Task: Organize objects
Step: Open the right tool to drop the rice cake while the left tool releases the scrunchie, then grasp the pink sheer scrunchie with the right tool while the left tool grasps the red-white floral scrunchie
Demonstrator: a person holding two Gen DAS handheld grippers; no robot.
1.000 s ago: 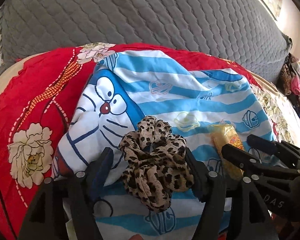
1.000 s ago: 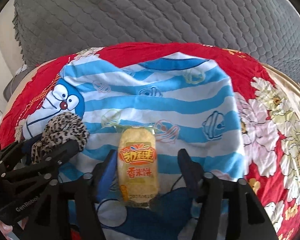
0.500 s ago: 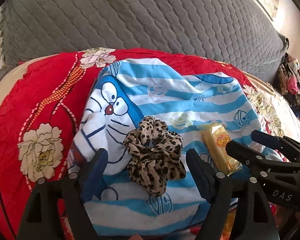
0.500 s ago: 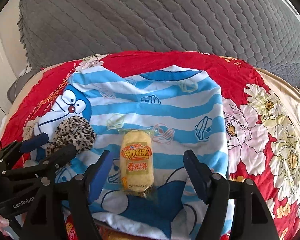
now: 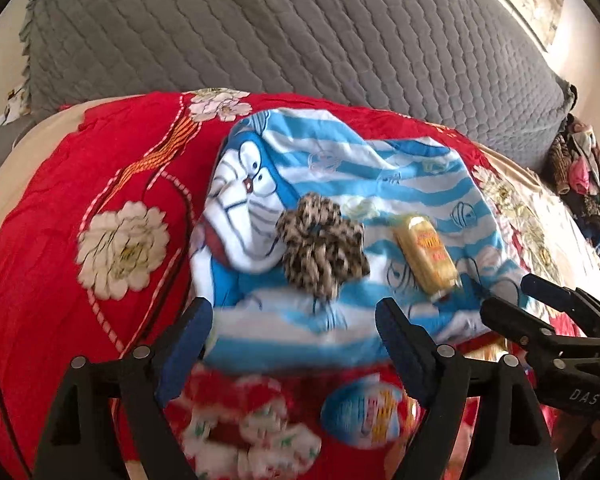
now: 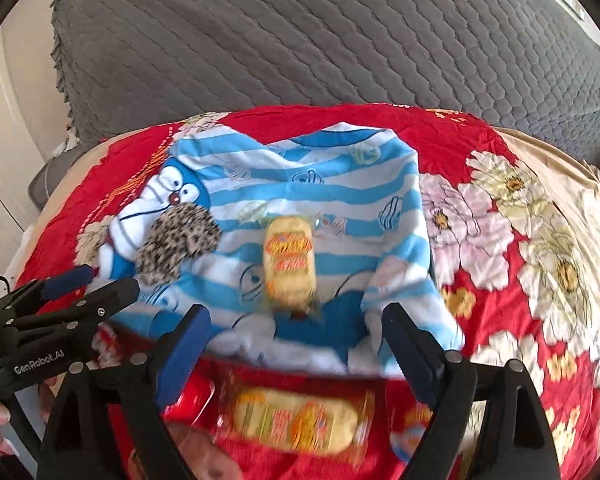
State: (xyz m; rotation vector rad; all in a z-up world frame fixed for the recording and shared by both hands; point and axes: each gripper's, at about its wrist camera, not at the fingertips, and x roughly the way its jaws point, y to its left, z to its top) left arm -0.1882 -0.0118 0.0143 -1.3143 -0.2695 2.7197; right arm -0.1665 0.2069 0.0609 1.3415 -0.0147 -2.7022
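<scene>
A leopard-print scrunchie (image 5: 320, 248) (image 6: 178, 242) and a yellow wrapped snack (image 5: 426, 256) (image 6: 289, 264) lie on a blue-striped cartoon cloth (image 5: 340, 168) (image 6: 320, 176). My left gripper (image 5: 294, 330) is open and empty, just short of the scrunchie. My right gripper (image 6: 296, 334) is open and empty, just short of the snack. Each gripper shows at the edge of the other's view, the right one (image 5: 540, 312) and the left one (image 6: 88, 282).
The cloth lies on a red flowered bedspread (image 5: 80, 200) (image 6: 520, 240) before a grey quilted cushion (image 5: 280, 32) (image 6: 320, 32). More snack packets lie blurred under the grippers (image 5: 364, 416) (image 6: 296, 420). A heap of clothes (image 5: 580, 176) sits at far right.
Both grippers have pulled back toward me, away from the scrunchie and the snack, which stay on the cloth. Blurred packets have come into view below.
</scene>
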